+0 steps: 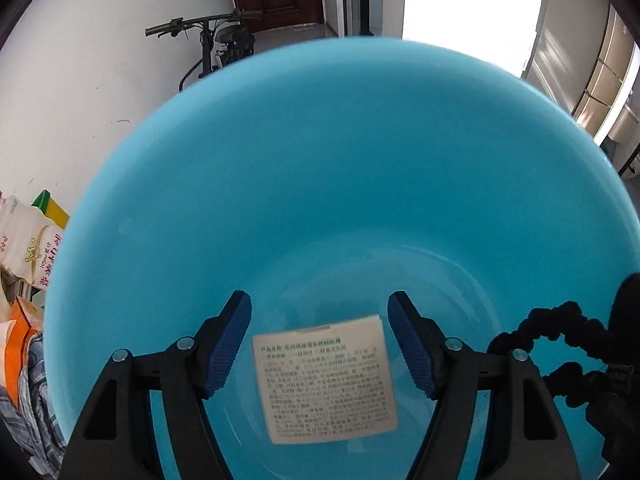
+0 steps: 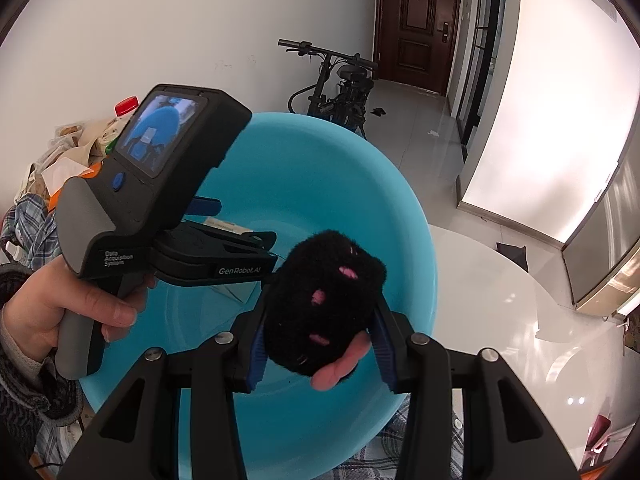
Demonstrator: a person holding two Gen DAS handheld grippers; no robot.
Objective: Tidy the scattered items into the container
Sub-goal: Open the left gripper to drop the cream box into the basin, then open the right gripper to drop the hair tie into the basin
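Over the round blue plastic basin (image 1: 320, 180), a printed white sachet (image 1: 325, 380) is seen between the left gripper's (image 1: 320, 344) parted fingers, untouched; a black plush paw toy (image 2: 320, 304) is clamped by the right gripper (image 2: 318, 344).

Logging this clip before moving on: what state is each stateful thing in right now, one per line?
Left gripper: open, above the packet, not touching it.
Right gripper: shut on the black plush toy, over the basin.
Printed packet: loose inside the basin, label side up.
Blue basin: upright, holding only the packet.
Door: closed.
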